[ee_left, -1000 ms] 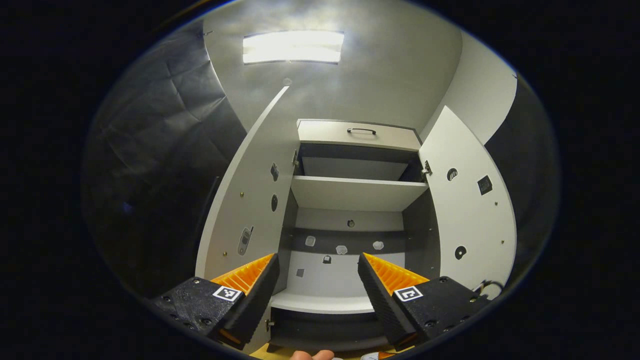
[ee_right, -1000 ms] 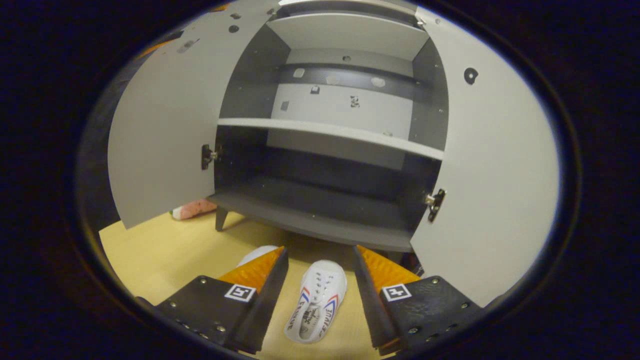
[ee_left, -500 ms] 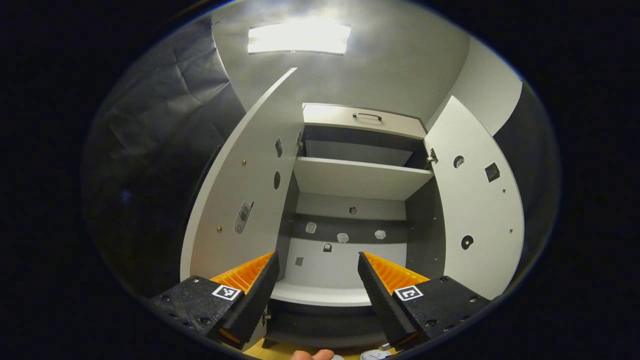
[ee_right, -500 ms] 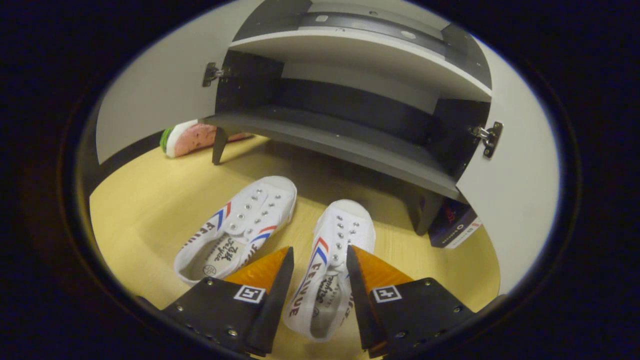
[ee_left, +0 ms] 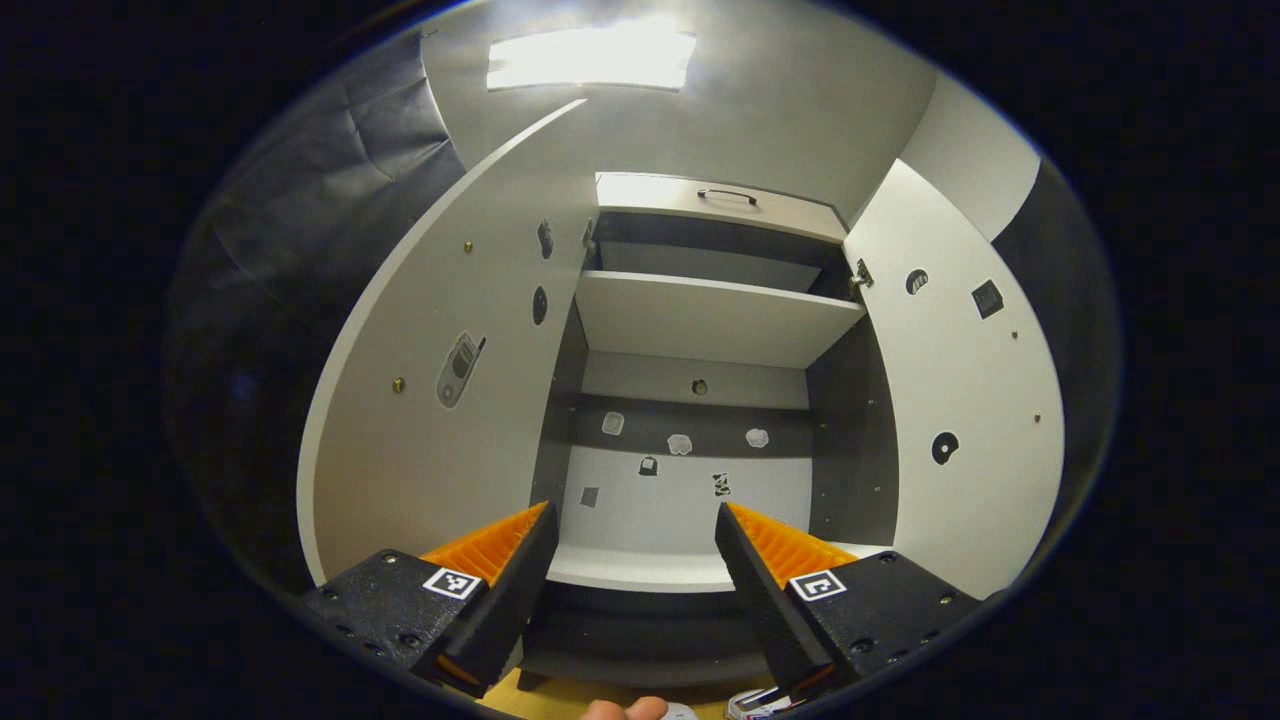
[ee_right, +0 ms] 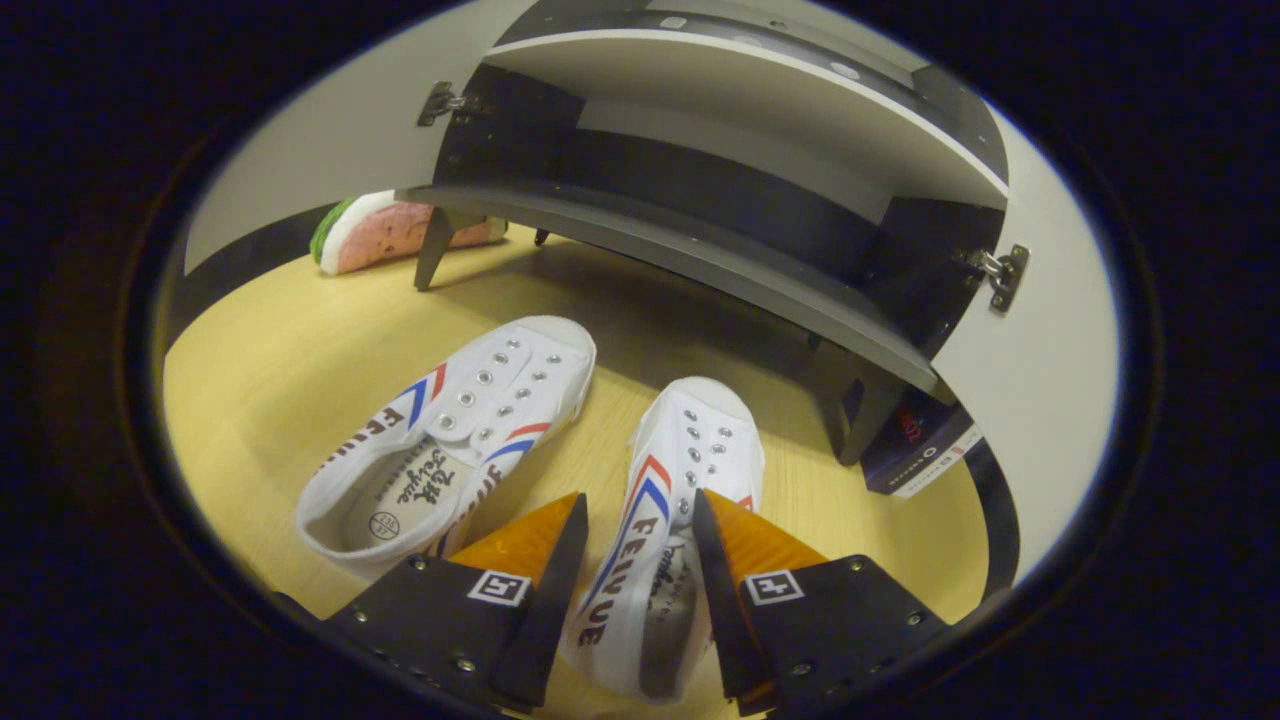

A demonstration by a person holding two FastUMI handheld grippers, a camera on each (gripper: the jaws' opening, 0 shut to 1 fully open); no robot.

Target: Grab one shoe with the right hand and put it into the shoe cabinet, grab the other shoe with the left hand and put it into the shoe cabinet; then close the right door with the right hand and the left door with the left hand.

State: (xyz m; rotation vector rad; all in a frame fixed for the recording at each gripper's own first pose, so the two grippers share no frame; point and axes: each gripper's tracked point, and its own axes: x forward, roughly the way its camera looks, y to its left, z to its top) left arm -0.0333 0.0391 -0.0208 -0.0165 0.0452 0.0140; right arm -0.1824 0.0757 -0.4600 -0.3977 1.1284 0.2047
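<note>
In the right gripper view, the right gripper (ee_right: 630,545) is spread apart astride the right shoe (ee_right: 665,520) at lower centre; the shoe's long axis runs straight ahead toward the shoe cabinet (ee_right: 700,270). The left gripper (ee_left: 632,545) hangs released

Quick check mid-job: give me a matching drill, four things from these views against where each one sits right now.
Things:
1. White canvas shoe with red and blue stripes
2. Second white canvas shoe
3. Watermelon-slice toy
4. Dark box

Places:
A. Under the cabinet's right corner
B. On the floor, behind the cabinet's left leg
C. Between the right gripper's open jaws
D. On the floor, untouched

Pairs: 1-C, 2-D, 3-B, 4-A
</note>
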